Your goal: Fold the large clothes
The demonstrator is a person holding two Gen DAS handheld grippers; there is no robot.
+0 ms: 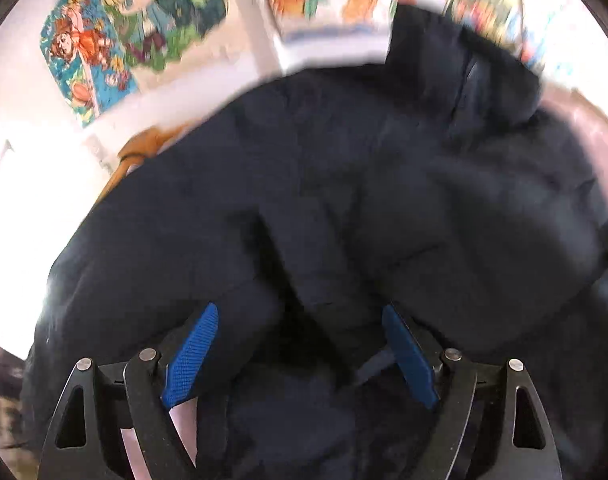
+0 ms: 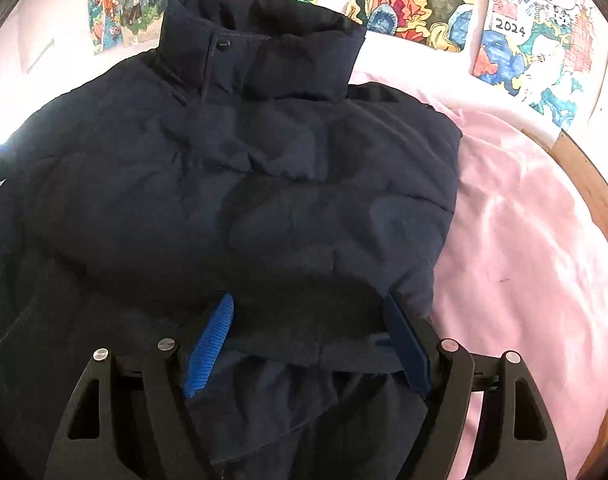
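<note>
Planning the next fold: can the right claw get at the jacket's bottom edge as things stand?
Probably yes. The right claw stands open astride the folded hem of the navy jacket, nothing lying between them on the pink sheet.

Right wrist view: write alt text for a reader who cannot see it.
A dark navy padded jacket lies collar-up on a pink bedsheet, its lower hem between the open blue-padded tongs. Colourful hand-drawn posters line the wall behind.
</note>
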